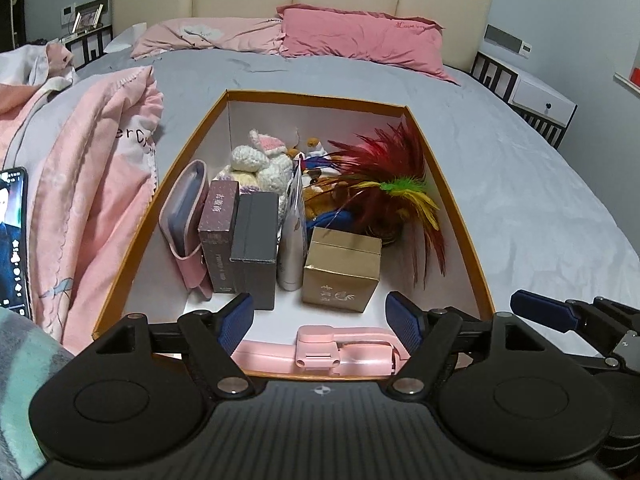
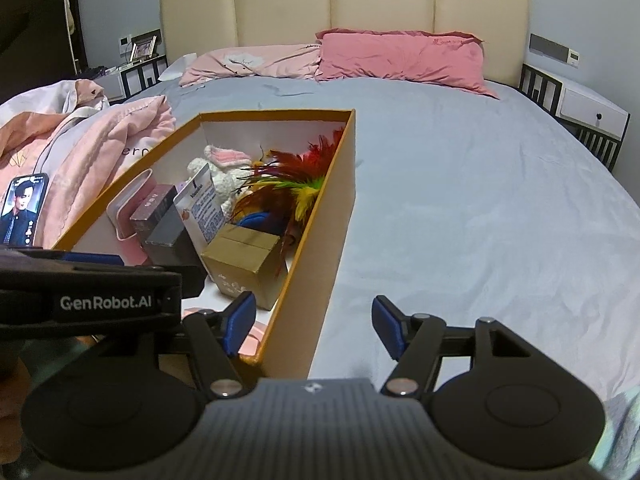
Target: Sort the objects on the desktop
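Pink case (image 1: pixel 320 354) seen lying flat at near edge of orange box (image 1: pixel 452 200), long axis parallel to that edge, directly below left gripper (image 1: pixel 320 322). Left jaws spread, empty. Right gripper (image 2: pixel 312 322) spread, empty, over box's near right corner; left judged nearer.

A grey bed (image 2: pixel 460 184) fills the room, two pink pillows (image 2: pixel 400 60) against its cream headboard (image 2: pixel 340 8), a pink blanket (image 1: pixel 100 152) bunched along its left side, a lit phone (image 2: pixel 24 208) on that blanket.
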`<action>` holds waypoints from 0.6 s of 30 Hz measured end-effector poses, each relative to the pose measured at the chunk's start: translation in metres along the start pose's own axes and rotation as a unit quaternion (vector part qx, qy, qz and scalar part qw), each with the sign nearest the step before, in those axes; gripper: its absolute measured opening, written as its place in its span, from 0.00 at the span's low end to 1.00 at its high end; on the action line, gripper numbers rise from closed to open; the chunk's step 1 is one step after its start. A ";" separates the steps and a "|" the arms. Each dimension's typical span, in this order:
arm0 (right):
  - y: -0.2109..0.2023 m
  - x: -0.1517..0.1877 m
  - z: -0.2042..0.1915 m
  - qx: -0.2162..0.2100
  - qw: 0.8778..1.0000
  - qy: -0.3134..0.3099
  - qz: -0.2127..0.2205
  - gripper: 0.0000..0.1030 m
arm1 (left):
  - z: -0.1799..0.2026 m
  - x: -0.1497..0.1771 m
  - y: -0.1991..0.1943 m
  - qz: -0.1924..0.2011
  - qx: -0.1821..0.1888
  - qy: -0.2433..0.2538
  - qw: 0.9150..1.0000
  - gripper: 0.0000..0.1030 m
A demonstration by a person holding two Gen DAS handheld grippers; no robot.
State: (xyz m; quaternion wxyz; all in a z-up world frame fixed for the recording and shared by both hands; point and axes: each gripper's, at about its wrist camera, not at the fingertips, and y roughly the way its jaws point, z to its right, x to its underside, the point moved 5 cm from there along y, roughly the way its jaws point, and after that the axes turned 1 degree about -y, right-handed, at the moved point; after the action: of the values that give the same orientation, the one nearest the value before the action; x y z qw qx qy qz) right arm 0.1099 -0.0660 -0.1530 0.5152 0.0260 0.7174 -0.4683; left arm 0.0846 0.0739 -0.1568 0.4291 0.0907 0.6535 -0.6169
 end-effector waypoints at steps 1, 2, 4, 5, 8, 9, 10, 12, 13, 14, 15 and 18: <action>0.000 0.000 0.001 -0.001 1.000 0.002 0.000 0.66 | 0.000 0.000 0.000 -0.001 0.001 -0.001 1.000 0.83; 0.000 0.001 0.001 -0.001 1.000 0.003 0.000 0.66 | 0.000 0.000 0.001 -0.001 0.001 -0.003 1.000 0.83; 0.000 0.001 0.000 0.000 1.000 0.002 0.001 0.66 | -0.001 0.001 0.001 -0.001 0.000 -0.004 1.000 0.83; 0.000 0.001 0.000 0.002 1.000 0.001 0.002 0.66 | -0.001 0.001 0.001 -0.001 -0.001 -0.005 1.000 0.83; 0.000 0.002 0.000 0.003 1.000 -0.001 0.003 0.66 | -0.002 0.002 0.002 -0.006 -0.005 -0.014 1.000 0.84; 0.000 0.002 0.000 0.003 1.000 0.000 0.003 0.66 | -0.002 0.003 0.003 -0.007 -0.005 -0.016 1.000 0.84; 0.000 0.002 0.000 0.004 1.000 0.001 0.003 0.67 | -0.002 0.003 0.003 -0.007 -0.005 -0.016 1.000 0.84; 0.000 0.003 0.001 0.003 1.000 0.002 0.004 0.67 | -0.002 0.003 0.003 -0.007 -0.005 -0.016 1.000 0.84; 0.000 0.003 0.001 0.003 1.000 0.003 0.004 0.67 | -0.002 0.003 0.003 -0.007 -0.005 -0.017 1.000 0.84; 0.000 0.003 0.001 0.002 1.000 0.003 0.003 0.67 | -0.002 0.003 0.004 -0.008 -0.004 -0.018 1.000 0.84; 0.000 0.003 0.001 0.002 1.000 0.004 0.003 0.67 | -0.002 0.003 0.004 -0.008 -0.004 -0.018 1.000 0.84; 0.000 0.003 0.001 0.002 1.000 0.004 0.002 0.67 | -0.002 0.003 0.004 -0.009 -0.003 -0.017 1.000 0.84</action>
State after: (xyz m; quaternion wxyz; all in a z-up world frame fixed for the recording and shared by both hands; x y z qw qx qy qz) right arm 0.1096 -0.0676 -0.1554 0.5134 0.0307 0.7184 -0.4685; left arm 0.0845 0.0756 -0.1622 0.4350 0.0731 0.6488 -0.6200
